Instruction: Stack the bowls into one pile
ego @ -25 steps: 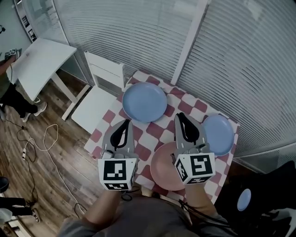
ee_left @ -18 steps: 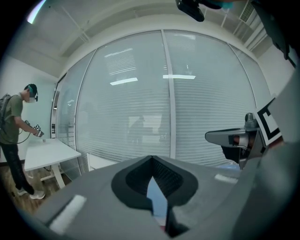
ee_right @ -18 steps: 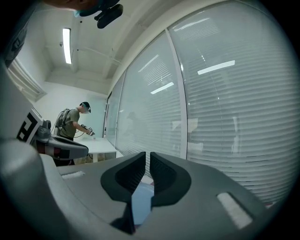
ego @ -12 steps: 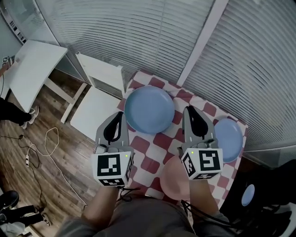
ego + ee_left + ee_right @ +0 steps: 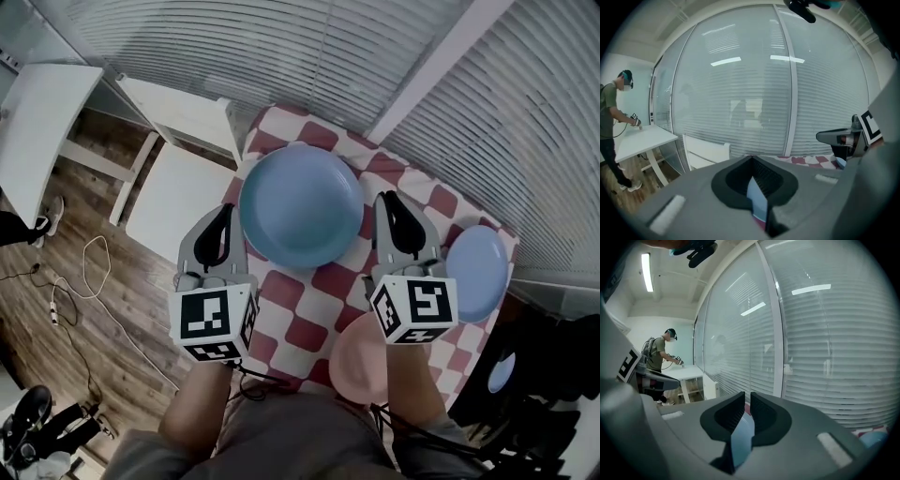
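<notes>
We are holding both grippers low over a small table covered in red-and-white checks, where the three bowls are lying apart, none stacked. The large blue bowl is sitting toward the far side, its left rim coming close to the table's left edge. The small blue bowl is sitting on the right, its rim reaching the right edge. The pink bowl is lying at the near edge, partly covered by our right arm. The left gripper is hovering along the table's left edge, just beside the large blue bowl's rim, its jaws pressed together at the tips and holding nothing. The right gripper is reaching into the lane of bare checks between the two blue bowls, near the large one's right rim. Its jaws have just been opening and are standing a narrow slit apart, pinching nothing, with only a sliver of blue showing through the gap. Bare checks are lying open between the large blue bowl and the pink bowl. Past the far edge the blinds are closing off the room. A white chair is standing just beside the left edge, with wooden floor beyond it.
</notes>
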`<state>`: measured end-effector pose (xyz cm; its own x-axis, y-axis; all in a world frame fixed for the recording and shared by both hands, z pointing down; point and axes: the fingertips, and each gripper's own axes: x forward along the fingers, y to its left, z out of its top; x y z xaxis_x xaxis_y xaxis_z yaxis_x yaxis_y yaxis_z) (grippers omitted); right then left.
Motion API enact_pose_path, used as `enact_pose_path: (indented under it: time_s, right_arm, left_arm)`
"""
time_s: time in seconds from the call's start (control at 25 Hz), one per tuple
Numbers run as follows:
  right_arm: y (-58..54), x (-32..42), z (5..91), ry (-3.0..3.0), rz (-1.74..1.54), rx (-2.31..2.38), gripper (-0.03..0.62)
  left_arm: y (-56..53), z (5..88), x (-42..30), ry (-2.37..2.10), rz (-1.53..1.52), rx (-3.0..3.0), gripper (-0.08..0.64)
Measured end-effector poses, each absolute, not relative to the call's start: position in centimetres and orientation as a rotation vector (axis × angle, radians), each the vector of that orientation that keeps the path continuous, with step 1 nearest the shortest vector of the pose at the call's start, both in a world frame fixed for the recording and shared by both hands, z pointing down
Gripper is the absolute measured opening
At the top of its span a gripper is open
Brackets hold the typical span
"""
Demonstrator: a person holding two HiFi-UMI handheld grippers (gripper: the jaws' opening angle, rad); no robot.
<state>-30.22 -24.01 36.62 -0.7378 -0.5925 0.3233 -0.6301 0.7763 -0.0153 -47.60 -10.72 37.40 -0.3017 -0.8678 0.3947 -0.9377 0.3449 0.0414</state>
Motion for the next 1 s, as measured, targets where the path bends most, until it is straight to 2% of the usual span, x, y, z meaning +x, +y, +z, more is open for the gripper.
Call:
enact_pose_path:
  time_s: [0.2,0.36,0.52,1.0]
  right_arm:
    - [-25.2,-30.3,41.3,-2.601,0.249,0.916,0.083]
    - [-25.1,-30.4,45.4,-2.546,0.346,0.882,0.141]
    - [-24.9,-30.3,48.4,-2.483,0.388,0.866,0.163]
    - [-25.6,-29.9,52.7,-2.379,0.412,0.876,0.15]
  left_arm:
    - [-11.5,41.6,-48.5,-2.221,0.313,1.524,0.002]
    - [-11.1,45.2,-49.2,-2.163,0.346,1.449,0.114]
    - [-11.3,47.9,-49.2,-2.12,0.353,1.418,0.121]
    - [-12.4,52.2,-50.1,-2.071,0.396,1.36,0.123]
